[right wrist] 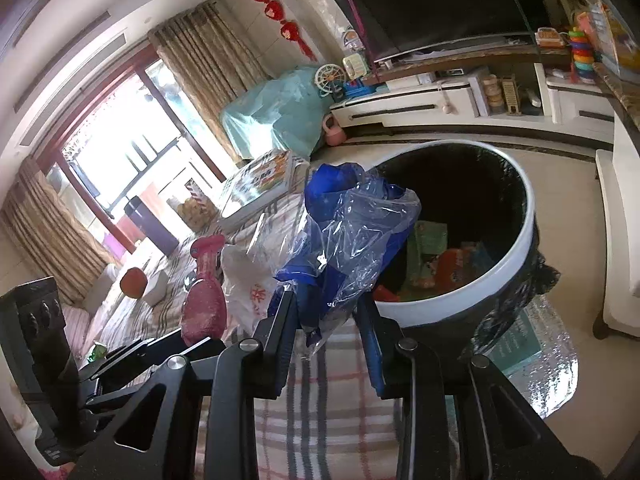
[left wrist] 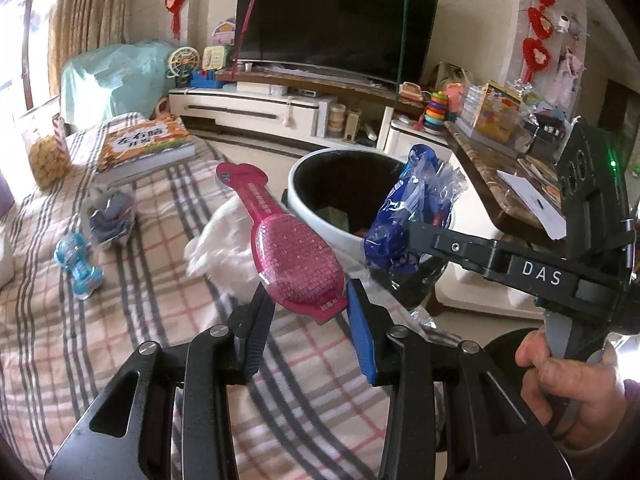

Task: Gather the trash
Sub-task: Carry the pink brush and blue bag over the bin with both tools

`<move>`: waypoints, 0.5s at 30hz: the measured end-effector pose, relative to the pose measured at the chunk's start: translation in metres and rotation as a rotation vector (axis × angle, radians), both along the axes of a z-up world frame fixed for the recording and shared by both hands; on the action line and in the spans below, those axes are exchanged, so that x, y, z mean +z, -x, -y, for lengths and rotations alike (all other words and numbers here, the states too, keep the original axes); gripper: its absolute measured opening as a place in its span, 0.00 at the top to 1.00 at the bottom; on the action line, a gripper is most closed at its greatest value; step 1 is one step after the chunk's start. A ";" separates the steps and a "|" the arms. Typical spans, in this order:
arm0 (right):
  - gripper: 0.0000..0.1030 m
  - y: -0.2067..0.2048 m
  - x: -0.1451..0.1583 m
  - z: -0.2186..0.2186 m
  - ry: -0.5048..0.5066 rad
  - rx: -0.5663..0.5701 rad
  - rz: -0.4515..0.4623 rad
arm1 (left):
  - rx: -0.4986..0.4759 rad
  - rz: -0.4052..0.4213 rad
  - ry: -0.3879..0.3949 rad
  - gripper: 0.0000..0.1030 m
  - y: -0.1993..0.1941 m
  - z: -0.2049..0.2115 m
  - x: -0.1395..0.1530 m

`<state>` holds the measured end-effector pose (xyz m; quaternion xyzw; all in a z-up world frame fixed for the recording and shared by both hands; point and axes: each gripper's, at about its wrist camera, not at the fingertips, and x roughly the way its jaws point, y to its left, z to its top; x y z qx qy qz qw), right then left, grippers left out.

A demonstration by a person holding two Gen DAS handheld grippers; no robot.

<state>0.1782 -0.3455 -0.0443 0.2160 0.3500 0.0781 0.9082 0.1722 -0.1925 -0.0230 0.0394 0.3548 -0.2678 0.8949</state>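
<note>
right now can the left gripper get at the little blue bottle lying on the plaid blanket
Probably not yet: the left gripper is shut on the pink package. The blue bottle itself lies unobstructed on the blanket.

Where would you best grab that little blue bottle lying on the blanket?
Around its narrow middle. The blue bottle lies on its side on the checked blanket and pinches in at the waist, so fingers coming straight down from above, one on each long side, would probably seat there without slipping off the rounded ends.

White bag (left wrist: 218, 240) blurred behind pink package (left wrist: 294, 248), trash bin (right wrist: 516, 264) base hidden by liner
</note>
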 end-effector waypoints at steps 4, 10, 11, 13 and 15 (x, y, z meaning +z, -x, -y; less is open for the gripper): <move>0.70 0.000 0.001 0.006 0.002 -0.011 0.002 | -0.015 0.000 -0.005 0.66 -0.001 0.008 0.000; 0.70 0.002 0.001 0.015 0.003 -0.027 -0.001 | -0.032 -0.003 -0.010 0.66 -0.005 0.020 -0.003; 0.70 0.002 0.001 0.017 0.003 -0.029 -0.002 | -0.034 -0.003 -0.012 0.66 -0.006 0.022 -0.003; 0.70 0.001 0.001 0.021 0.008 -0.033 -0.002 | -0.041 -0.002 -0.016 0.66 -0.009 0.028 -0.002; 0.70 0.000 0.002 0.024 0.010 -0.037 -0.002 | -0.048 0.000 -0.021 0.66 -0.012 0.034 -0.002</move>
